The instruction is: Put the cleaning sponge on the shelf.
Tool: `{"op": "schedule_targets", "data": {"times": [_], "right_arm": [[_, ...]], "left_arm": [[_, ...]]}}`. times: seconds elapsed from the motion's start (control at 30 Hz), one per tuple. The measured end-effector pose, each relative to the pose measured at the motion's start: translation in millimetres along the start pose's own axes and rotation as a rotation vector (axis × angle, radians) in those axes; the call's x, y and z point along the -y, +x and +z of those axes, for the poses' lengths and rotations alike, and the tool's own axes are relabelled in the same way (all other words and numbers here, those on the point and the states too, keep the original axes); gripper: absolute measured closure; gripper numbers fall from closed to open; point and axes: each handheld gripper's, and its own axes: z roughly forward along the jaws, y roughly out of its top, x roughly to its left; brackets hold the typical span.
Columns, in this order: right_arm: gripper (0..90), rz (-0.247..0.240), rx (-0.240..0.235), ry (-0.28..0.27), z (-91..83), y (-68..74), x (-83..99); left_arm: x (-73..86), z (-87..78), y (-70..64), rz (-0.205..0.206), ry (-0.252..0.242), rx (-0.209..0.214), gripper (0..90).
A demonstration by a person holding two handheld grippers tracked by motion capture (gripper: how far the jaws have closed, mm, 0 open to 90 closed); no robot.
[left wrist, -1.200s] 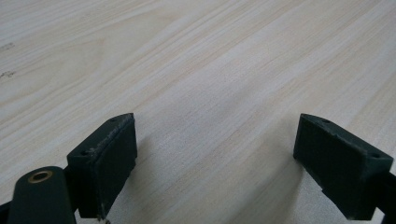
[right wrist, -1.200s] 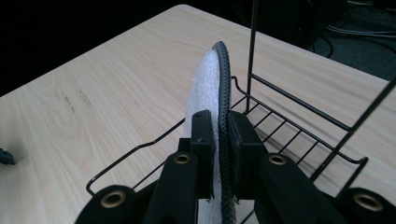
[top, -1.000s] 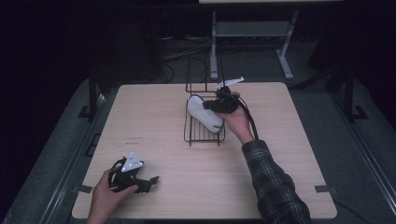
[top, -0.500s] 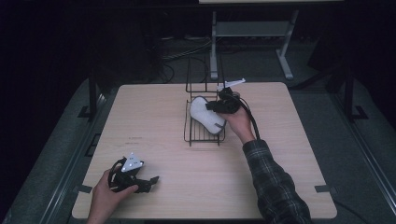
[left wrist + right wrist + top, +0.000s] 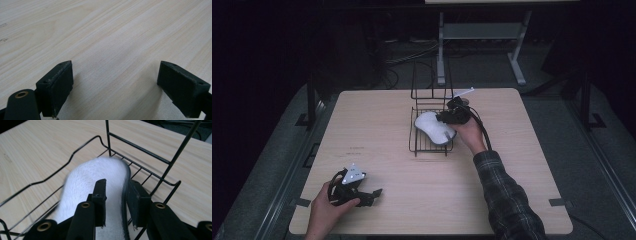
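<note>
- Right gripper (image 5: 115, 195) clamped on white fuzzy slipper (image 5: 433, 127), probably by its edge, lying in black wire rack (image 5: 414, 145).
- Left gripper (image 5: 115, 87) wide open, empty, resting on table (image 5: 377, 115).
- Risk: slipper snagging wires, dragging rack.

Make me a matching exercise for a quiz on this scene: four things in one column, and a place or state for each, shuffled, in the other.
Things:
1. white fuzzy slipper
2. black wire rack
3. left gripper
4. right gripper

Places or states:
A. open, low over bare wood near the table's front left
B. shut on the slipper's edge
C. lies inside the rack
D. stands at the table's middle, toward the back

Pairs: 1-C, 2-D, 3-A, 4-B
</note>
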Motion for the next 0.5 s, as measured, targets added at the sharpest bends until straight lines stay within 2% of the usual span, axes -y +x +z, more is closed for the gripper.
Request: {"op": "schedule_targets", "data": {"times": [0.17, 0.27, 0.4, 0.43, 0.5], "right_arm": [[67.8, 0.016, -0.003, -0.018, -1.6, -2.2, 2.8], [77.1, 0.016, -0.013, -0.035, -9.5, -3.1, 4.6], [89.5, 0.008, -0.019, -0.032, -21.6, -2.9, 8.6], [89.6, -0.007, -0.015, -0.031, -24.4, -3.1, 10.0], [89.7, -0.007, -0.021, -0.023, -29.0, -1.6, 12.7]], "left_arm": [[0.0, 0.0, 0.0, 0.000, 0.001, 0.000, 12.5], [0.0, 0.0, 0.0, 0.000, 0.001, -0.001, 12.5], [0.0, 0.0, 0.0, 0.000, 0.001, -0.001, 12.5], [0.0, -0.1, 0.0, 0.000, 0.001, -0.001, 12.5], [0.0, 0.0, 0.0, 0.000, 0.001, -0.001, 12.5]]}}
